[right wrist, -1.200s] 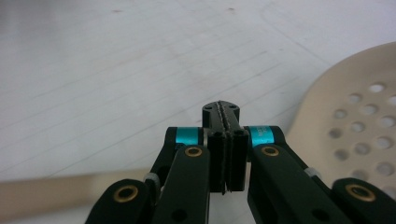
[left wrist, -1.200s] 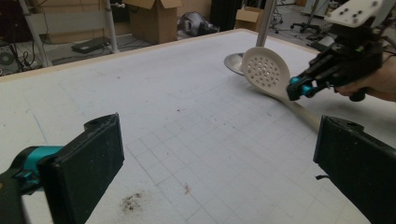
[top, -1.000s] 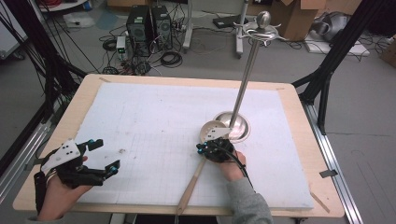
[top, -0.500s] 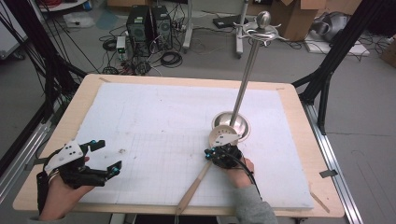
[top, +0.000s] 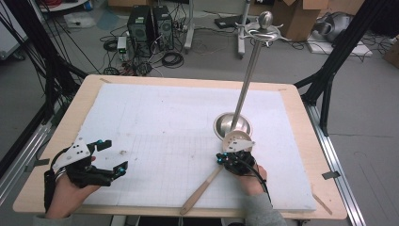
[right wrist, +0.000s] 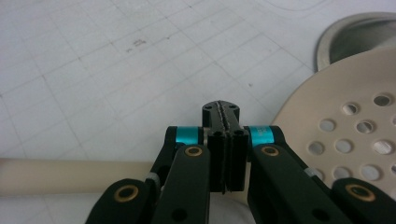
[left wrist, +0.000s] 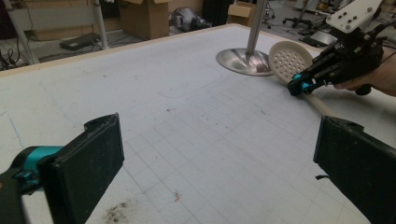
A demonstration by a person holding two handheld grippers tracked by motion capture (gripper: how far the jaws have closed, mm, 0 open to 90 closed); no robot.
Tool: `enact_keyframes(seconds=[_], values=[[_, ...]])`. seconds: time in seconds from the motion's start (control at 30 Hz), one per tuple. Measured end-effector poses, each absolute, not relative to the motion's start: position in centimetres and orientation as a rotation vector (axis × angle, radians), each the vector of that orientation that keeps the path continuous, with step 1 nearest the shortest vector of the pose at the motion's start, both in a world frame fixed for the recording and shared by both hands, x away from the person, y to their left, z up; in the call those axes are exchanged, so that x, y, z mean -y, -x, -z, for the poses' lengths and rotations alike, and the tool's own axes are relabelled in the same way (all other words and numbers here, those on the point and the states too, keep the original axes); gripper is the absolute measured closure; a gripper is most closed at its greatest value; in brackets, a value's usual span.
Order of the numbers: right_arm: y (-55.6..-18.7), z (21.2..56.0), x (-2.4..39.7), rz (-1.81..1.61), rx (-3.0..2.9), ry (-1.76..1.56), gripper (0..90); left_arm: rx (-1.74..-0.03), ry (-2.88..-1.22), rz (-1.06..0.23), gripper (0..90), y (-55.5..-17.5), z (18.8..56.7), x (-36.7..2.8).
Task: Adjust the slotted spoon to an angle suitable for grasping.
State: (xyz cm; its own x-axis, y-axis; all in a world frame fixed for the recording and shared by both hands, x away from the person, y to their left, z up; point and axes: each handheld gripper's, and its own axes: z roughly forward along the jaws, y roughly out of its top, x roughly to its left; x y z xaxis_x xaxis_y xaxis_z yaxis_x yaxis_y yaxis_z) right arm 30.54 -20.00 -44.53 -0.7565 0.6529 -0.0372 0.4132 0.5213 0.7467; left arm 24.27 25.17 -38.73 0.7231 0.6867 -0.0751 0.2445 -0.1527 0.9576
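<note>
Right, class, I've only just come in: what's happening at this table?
A person works at a white-covered table with a gripper in each hand. The right gripper, jaws shut with nothing between them, sits over the handle of a pale slotted spoon lying beside the round base of a tall metal stand. The left gripper waits open at the near left, holding nothing.

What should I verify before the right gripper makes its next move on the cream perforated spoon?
1. Right gripper jaws open for a grasp: not ok, shut with nothing between them.
2. Handle of the cream perforated spoon below those jaws: ok.
3. Spoon bowl clear of the round steel stand base: not ok, it overlaps the rim.
4. Left gripper open and apart from the spoon: ok.
</note>
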Motion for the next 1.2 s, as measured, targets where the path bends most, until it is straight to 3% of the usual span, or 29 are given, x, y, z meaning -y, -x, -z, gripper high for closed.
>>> enact_keyframes(seconds=[1.2], values=[[-26.2, 44.7, 32.5, -1.054, -2.239, -1.187, 90.0, -0.660, -1.754, -0.386, 2.0, -26.6, 38.7, -21.1]])
